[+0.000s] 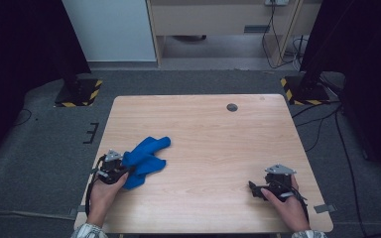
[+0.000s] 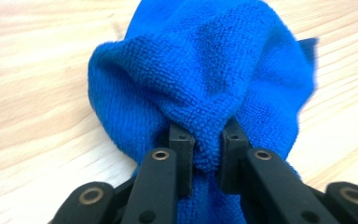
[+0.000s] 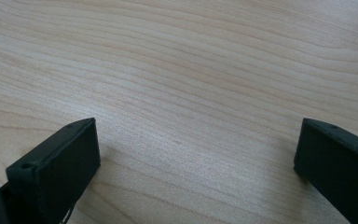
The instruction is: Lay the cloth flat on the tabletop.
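Honestly, the left gripper (image 2: 208,154) has its fingers pinched on just a small fold of the blue cloth (image 2: 205,70) bunched ahead of them on the table (image 1: 213,134), so it could slip free when lifted, while the right gripper (image 3: 196,154) sits wide open over bare wood.

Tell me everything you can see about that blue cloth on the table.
The blue cloth looks like soft, looped microfibre, one plain colour. It lies crumpled in a heap on the wooden table, near its left front edge, with a rolled end pointing away from the person. The left tongs pinch a bunched fold of it.
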A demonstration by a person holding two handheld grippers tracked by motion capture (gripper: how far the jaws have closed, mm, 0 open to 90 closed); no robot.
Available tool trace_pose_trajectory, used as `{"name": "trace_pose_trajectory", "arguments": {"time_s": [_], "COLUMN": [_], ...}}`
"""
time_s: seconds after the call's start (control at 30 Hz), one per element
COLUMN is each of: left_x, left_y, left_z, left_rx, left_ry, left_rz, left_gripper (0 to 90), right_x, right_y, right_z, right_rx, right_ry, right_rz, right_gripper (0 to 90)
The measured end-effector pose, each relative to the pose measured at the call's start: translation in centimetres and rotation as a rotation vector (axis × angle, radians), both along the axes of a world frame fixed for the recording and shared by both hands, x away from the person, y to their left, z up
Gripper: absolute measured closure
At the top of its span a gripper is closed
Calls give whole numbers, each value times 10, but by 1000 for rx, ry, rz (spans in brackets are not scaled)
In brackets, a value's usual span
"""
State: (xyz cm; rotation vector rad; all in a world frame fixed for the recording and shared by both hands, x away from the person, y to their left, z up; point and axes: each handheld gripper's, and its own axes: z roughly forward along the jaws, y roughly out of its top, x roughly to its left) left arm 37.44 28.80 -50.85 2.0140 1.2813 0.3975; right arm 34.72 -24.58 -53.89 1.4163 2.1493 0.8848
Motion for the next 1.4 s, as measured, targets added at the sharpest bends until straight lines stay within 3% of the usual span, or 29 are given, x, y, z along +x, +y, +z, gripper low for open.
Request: {"name": "trace_pose_trajectory", "arguments": {"time_s": [0.23,0.4,0.8,1.03,1.17,1.4], "left_x": [1,2,1,0,5,26], "left_y": [-31,-58,-127,-163,-181,-199], "left_z": [18,29,48,55,50,19], "left_rx": [-49,-85,-66,-80,-54,-7], "left_ry": [-32,-31,-32,-14,14,98], "left_rz": [-76,-147,-313,-403,-440,-450], "left_gripper": [795,797,797,796,795,793], "right_x": [0,0,0,0,0,1], "right_y": [0,0,0,0,0,1], "right_z": [0,0,0,0,0,0], "right_rx": [0,0,0,0,1,5], "right_ry": [0,0,0,0,0,5], "right_rz": [0,0,0,-1,-2,12], "right_gripper": [2,3,3,2,2,4]}}
